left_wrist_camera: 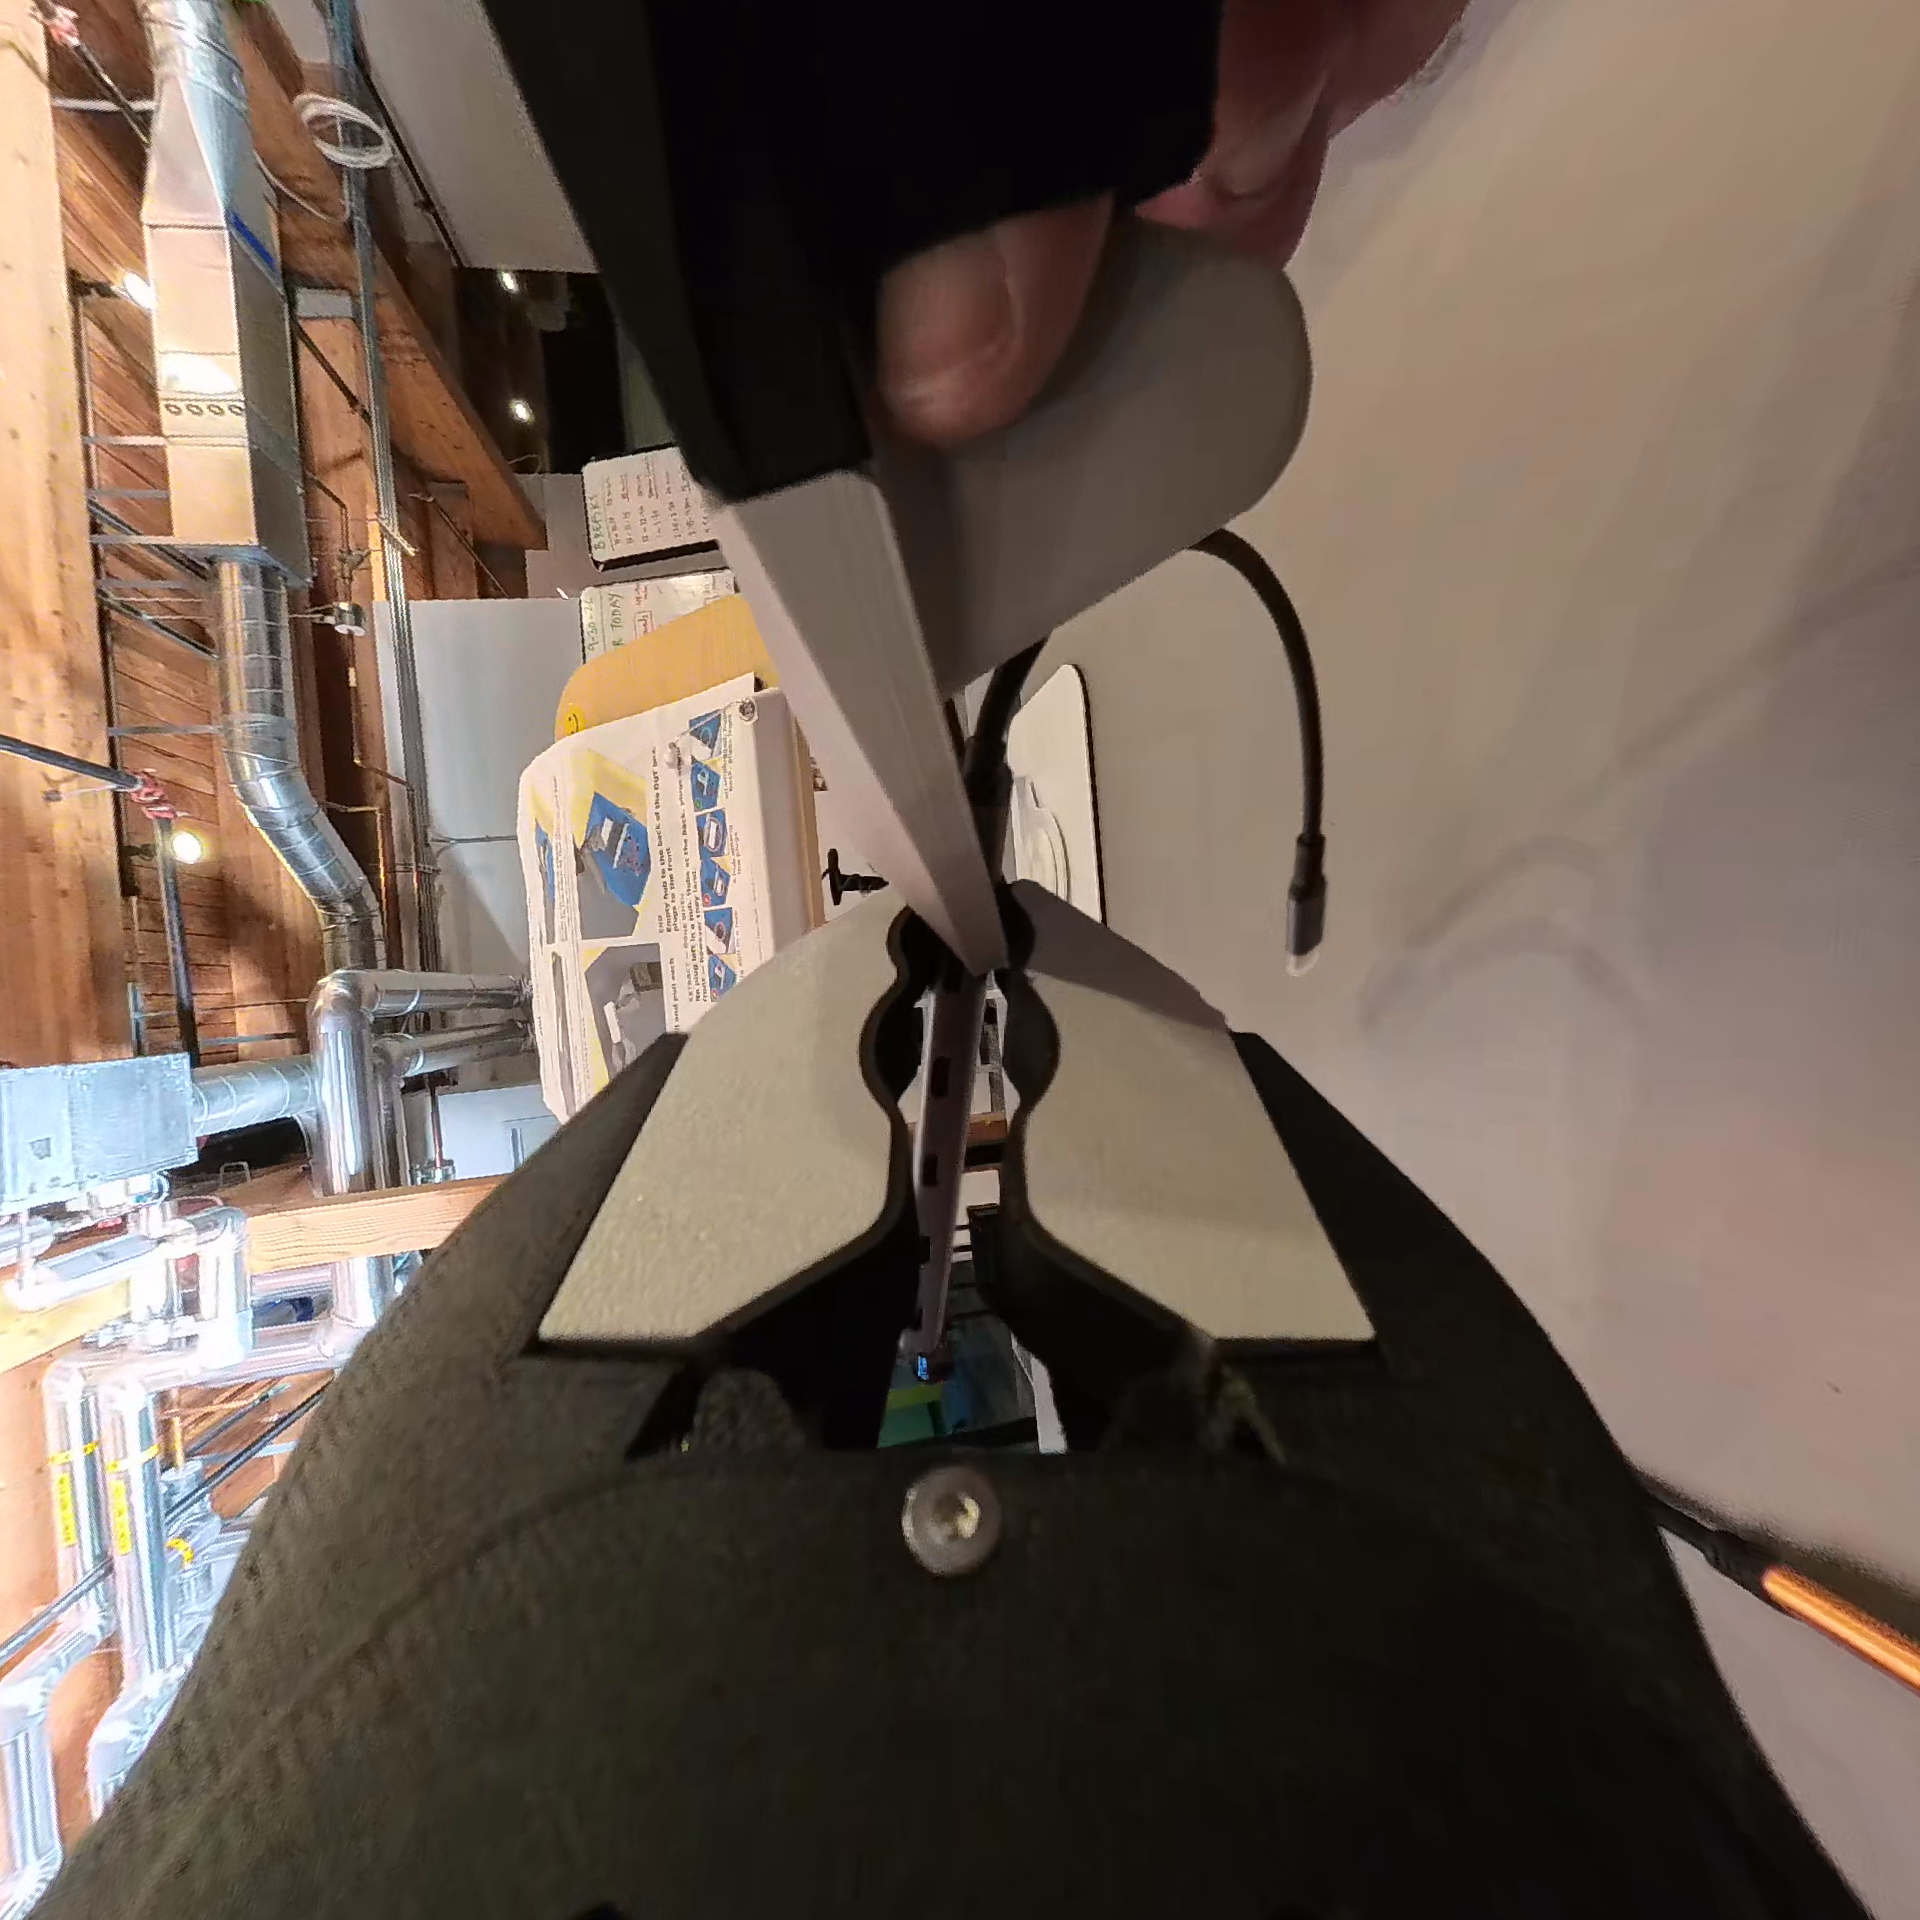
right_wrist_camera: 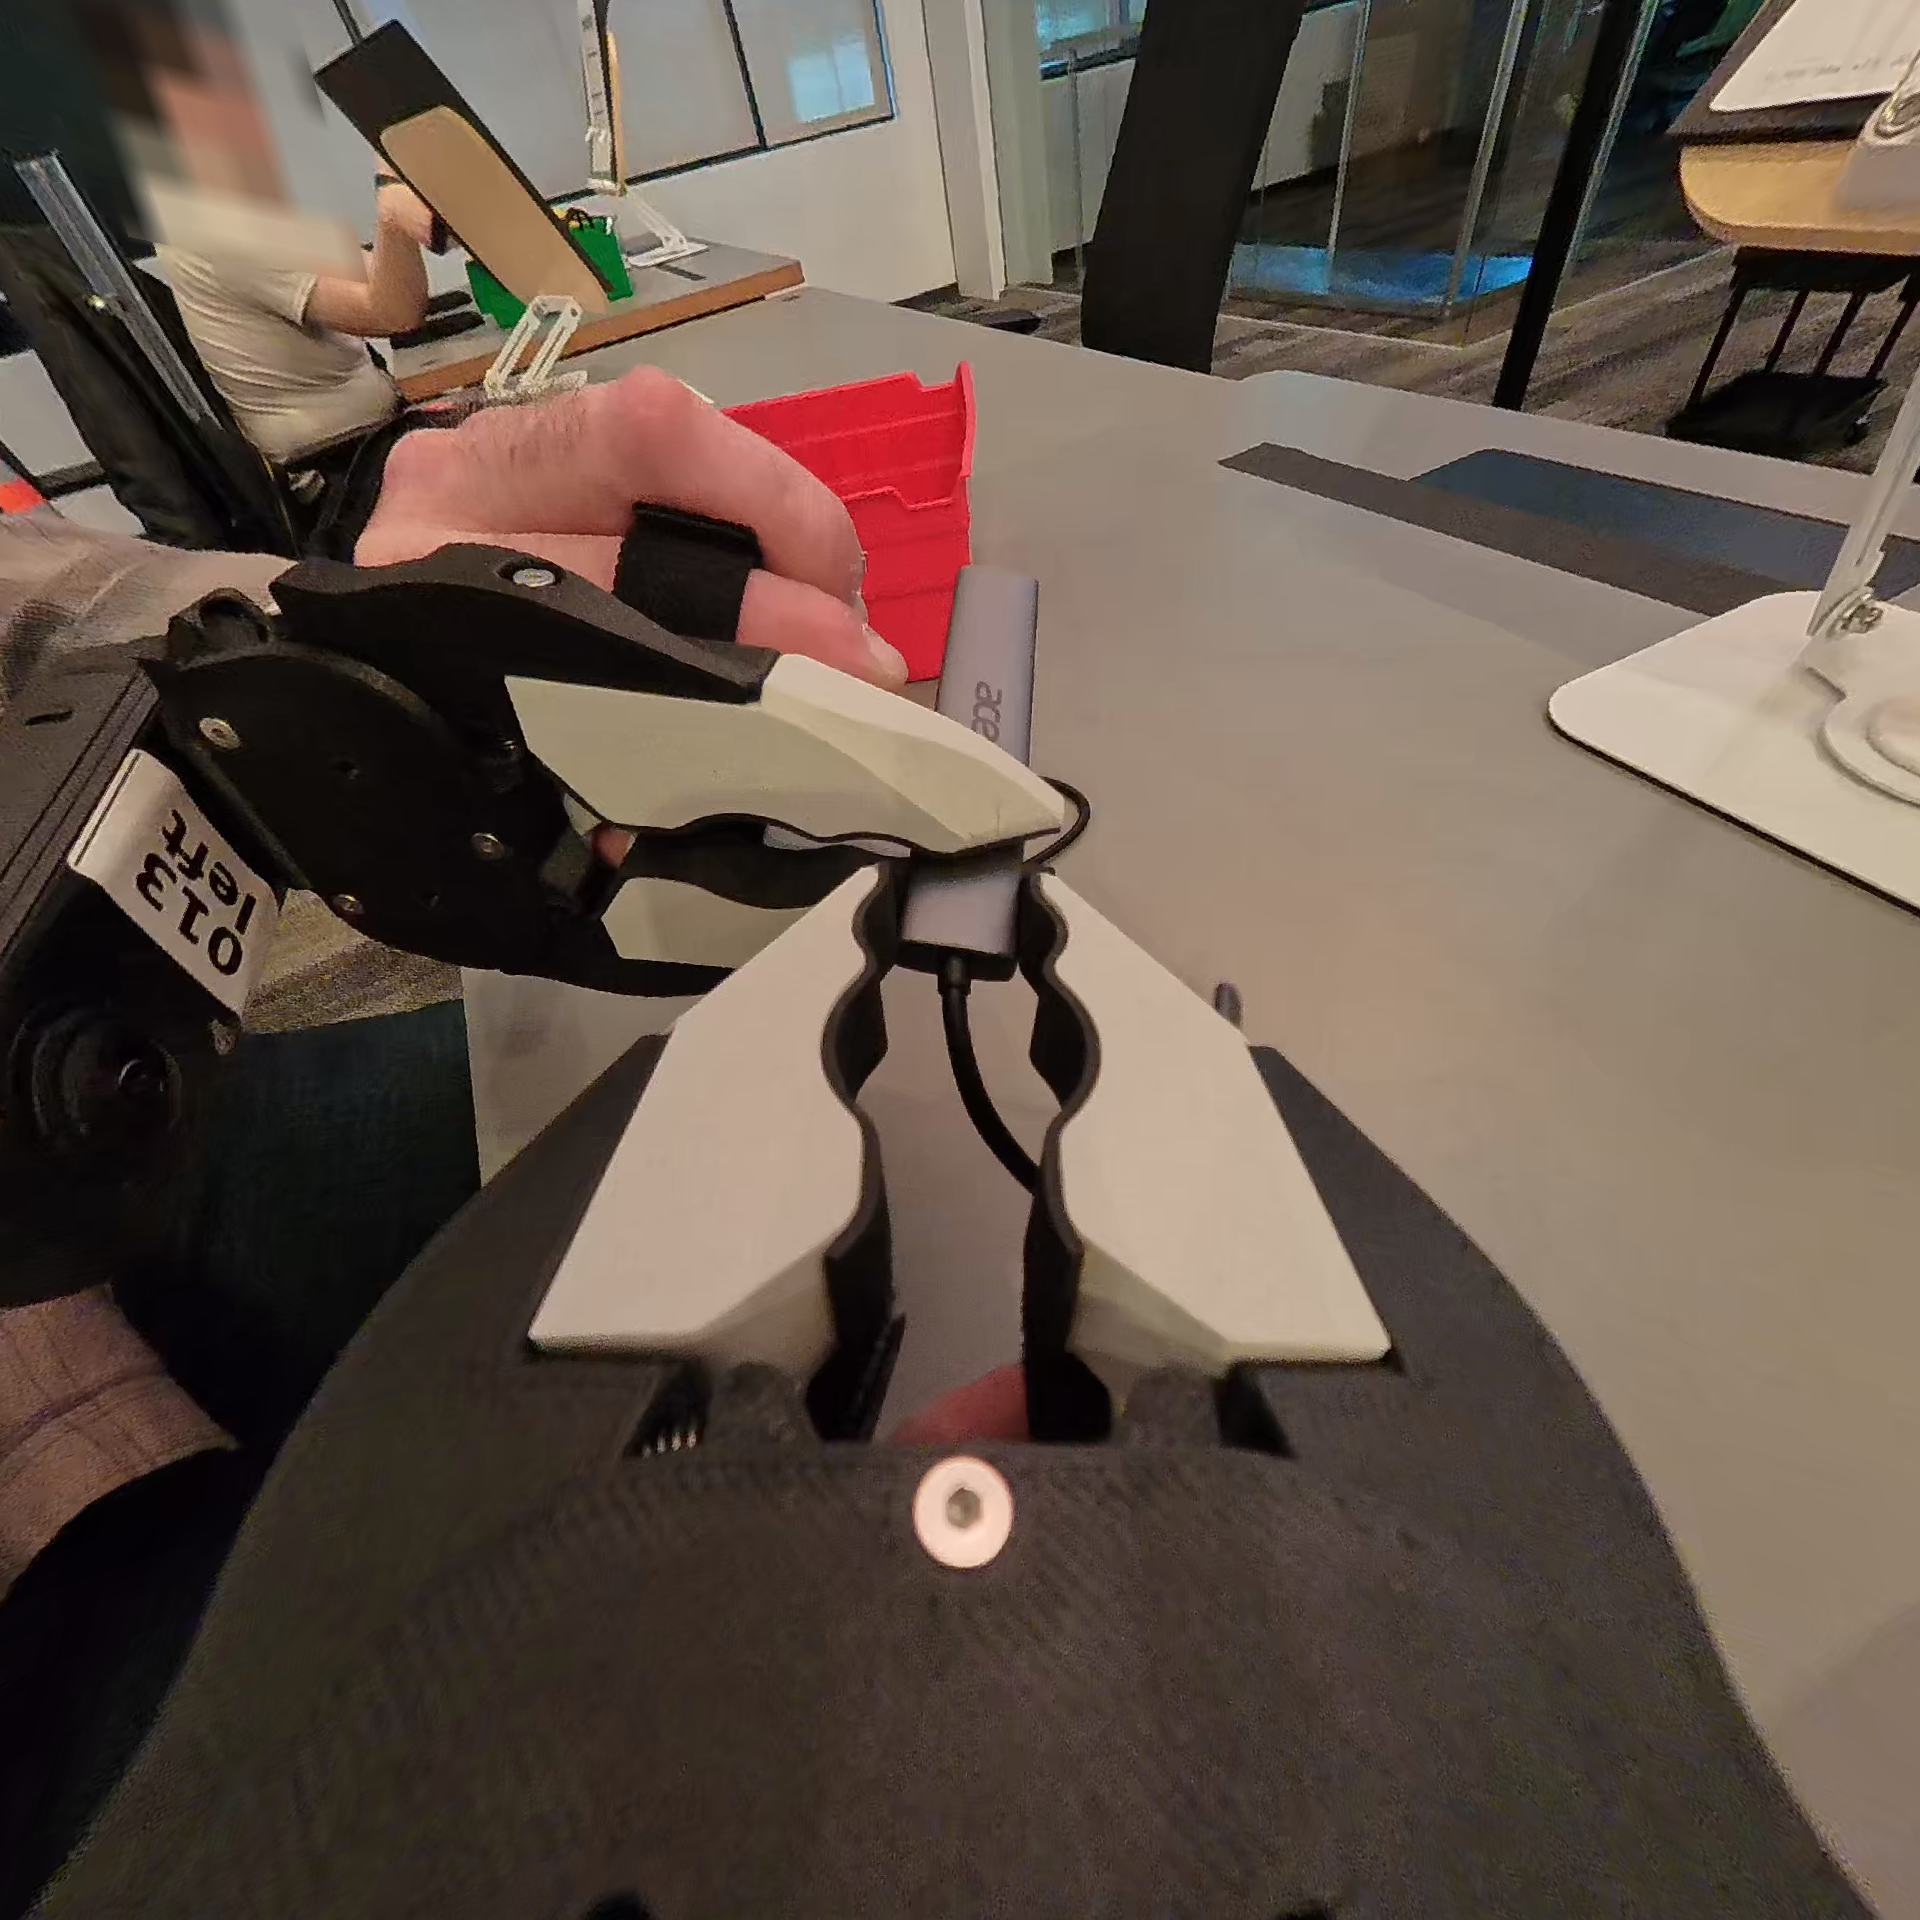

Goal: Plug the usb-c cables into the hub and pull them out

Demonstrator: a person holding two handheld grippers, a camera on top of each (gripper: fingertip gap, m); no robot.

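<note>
A slim grey hub is held above the grey table by both grippers. My right gripper is shut on the hub's near end, where a black cable leaves it and runs back between my fingers. My left gripper comes in from the left and is shut across the hub just beyond. In the left wrist view the hub lies edge-on between my left gripper's fingers, its row of ports showing. The cable loops round to a free USB-C plug in the air.
A red bin stands behind the hub. A white base plate with a clear stand sits at the right. A person sits at another desk far left. An orange-and-black cable lies near my left gripper's body. The tips of both grippers are at nearly the same place.
</note>
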